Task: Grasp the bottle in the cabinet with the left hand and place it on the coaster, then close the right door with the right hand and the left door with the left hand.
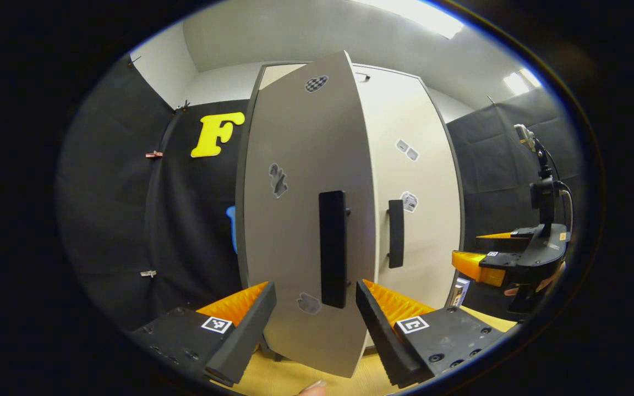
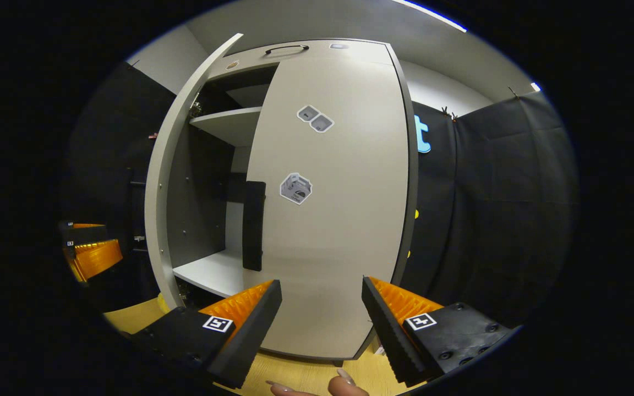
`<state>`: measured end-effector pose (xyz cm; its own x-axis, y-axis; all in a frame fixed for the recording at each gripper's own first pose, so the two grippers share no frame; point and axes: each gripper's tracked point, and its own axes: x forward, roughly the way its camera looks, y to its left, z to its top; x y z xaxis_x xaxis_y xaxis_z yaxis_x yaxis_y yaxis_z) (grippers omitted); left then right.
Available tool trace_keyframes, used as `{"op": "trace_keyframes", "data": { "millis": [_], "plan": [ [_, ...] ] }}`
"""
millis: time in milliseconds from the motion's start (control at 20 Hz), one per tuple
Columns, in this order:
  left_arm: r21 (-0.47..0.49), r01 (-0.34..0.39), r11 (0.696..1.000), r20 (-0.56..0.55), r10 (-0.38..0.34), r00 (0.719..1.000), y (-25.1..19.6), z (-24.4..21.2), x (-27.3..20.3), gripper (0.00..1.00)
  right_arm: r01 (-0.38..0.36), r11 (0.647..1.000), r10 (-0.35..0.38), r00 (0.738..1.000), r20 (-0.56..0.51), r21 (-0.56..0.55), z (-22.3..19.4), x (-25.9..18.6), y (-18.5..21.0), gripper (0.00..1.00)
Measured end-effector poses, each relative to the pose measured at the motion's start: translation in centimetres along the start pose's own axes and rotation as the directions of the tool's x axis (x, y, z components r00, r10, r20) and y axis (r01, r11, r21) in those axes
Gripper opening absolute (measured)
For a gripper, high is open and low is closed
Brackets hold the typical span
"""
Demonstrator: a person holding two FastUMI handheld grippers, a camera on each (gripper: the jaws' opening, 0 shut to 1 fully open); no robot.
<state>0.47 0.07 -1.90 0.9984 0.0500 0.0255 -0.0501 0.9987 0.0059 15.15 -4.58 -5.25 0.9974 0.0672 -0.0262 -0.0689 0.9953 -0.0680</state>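
the right door [image 2: 328, 220] of the cabinet [image 2: 295, 49] looks shut, flush against the frame in the right gripper view, so that step reads as done. the left door [image 1: 306, 220] is the one left: it stands ajar, swung out from the cabinet, and in the right gripper view the gap beside it shows the inside shelves [image 2: 229, 124], which look bare. the bottle is nowhere on those shelves, so i judge it is already out; a small object [image 1: 460, 291] stands on the desk [image 1: 295, 379] by the cabinet's lower right corner, but it is too small to tell whether it is the bottle, and i cannot make out the coaster.

the left gripper [image 1: 316, 300] is wide open and holds nothing. it faces the outer face of the left door, with the door's dark handle [image 1: 333, 247] just above the gap between its fingers, near but apart from them. the door's free edge lies a little to the right of the handle. my judgement is that pushing this door closed is the remaining move.

the right gripper [image 2: 321, 300] is also wide open and empty, hanging in front of the closed right door, whose handle [image 2: 253, 225] sits up and to the left of its fingers
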Motion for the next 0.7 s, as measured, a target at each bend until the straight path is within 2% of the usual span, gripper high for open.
{"op": "trace_keyframes", "data": {
  "millis": [100, 200, 250, 350, 700],
  "plan": [
    [-0.001, 0.033, 0.999, -0.009, -0.033, 0.999, -0.4, -0.3, 0.1, 0.93, 0.014, 1.0, -0.014, 1.0, 0.007, 0.019, 0.6, -1.1, 0.4, 0.98],
    [-0.01, 0.068, 0.998, -0.013, -0.068, 0.998, -1.5, -0.5, 0.3, 0.89, 0.031, 0.999, -0.032, 0.999, 0.02, 0.044, 1.3, -2.2, 0.8, 0.98],
    [-0.013, 0.082, 0.997, -0.013, -0.082, 0.997, -1.6, -0.6, 0.3, 0.93, 0.041, 0.998, -0.042, 0.999, 0.027, 0.053, 1.6, -2.8, 1.0, 0.98],
    [-0.017, 0.103, 0.994, -0.014, -0.104, 0.995, -1.8, -0.7, -0.3, 0.92, 0.059, 0.996, -0.062, 0.997, 0.039, 0.065, 2.2, -3.9, 1.8, 0.98],
    [-0.021, 0.108, 0.994, -0.013, -0.109, 0.994, 0.5, -0.9, -1.3, 0.91, 0.104, 0.993, -0.106, 0.993, 0.05, 0.05, 3.0, -6.7, 4.2, 0.97]
  ]
}}
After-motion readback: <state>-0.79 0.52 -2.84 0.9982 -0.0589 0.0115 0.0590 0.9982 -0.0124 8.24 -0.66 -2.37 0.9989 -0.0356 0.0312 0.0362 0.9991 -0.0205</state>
